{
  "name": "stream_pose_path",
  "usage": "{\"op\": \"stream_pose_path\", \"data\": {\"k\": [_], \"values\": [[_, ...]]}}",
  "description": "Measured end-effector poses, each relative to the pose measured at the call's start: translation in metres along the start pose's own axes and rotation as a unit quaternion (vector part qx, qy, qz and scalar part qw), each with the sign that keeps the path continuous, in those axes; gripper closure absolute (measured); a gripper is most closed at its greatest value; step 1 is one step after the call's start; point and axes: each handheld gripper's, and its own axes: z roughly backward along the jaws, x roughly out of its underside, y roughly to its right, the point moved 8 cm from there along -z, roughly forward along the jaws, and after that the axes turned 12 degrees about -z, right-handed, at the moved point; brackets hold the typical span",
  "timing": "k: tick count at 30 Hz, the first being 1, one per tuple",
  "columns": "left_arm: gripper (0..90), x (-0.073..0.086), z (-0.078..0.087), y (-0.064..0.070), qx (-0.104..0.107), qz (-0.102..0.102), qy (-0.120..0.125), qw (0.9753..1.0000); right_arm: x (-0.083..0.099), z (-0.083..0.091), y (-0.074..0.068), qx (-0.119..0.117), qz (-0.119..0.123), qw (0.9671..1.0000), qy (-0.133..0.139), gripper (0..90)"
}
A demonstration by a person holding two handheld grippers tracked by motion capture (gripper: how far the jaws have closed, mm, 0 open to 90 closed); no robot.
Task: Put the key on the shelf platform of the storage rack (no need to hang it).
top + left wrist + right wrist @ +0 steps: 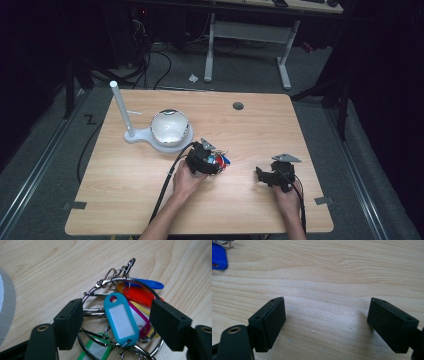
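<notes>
A bunch of key tags [221,160] on metal rings lies on the wooden table [150,200]. The left gripper view shows a teal tag [121,320] on top, with blue [147,284], red [138,295], pink, yellow and green [96,351] tags fanned around it. My left gripper [117,315] is open, low over the bunch, one jaw on each side of the teal tag and neither touching it. My right gripper [325,317] is open over bare wood, with the blue tag [218,260] far off at the upper left. In the high view the left gripper [218,162] is mid-table and the right gripper [261,175] sits to its right.
A white stand with an upright pole [121,107] and a shiny domed bowl [170,127] sits behind and left of the bunch; its grey rim [6,310] shows in the left gripper view. A round cable hole [238,106] lies at the table's back. Desk legs and cables are beyond.
</notes>
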Motion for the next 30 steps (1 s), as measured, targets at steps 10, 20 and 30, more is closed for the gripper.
{"op": "stream_pose_path", "data": {"k": [10, 20, 30], "values": [[43.6, -0.0012, -0.002, -0.0009, 0.026, 0.03, 0.013, 0.9991, 0.0, 0.0, 0.0, 0.0, 0.0, 1.0, 0.0, 15.2], [74.7, -0.0023, 0.0001, -0.0039, 0.017, 0.007, 0.01, 0.9998, 0.0, 0.0, 0.0, 0.0, 0.0, 1.0, 0.0, 15.3], [85.0, -0.0037, 0.0034, -0.0036, 0.007, -0.017, 0.009, 0.9998, 0.0, 0.0, 0.0, 0.0, 0.0, 1.0, 0.0, 15.3]]}}
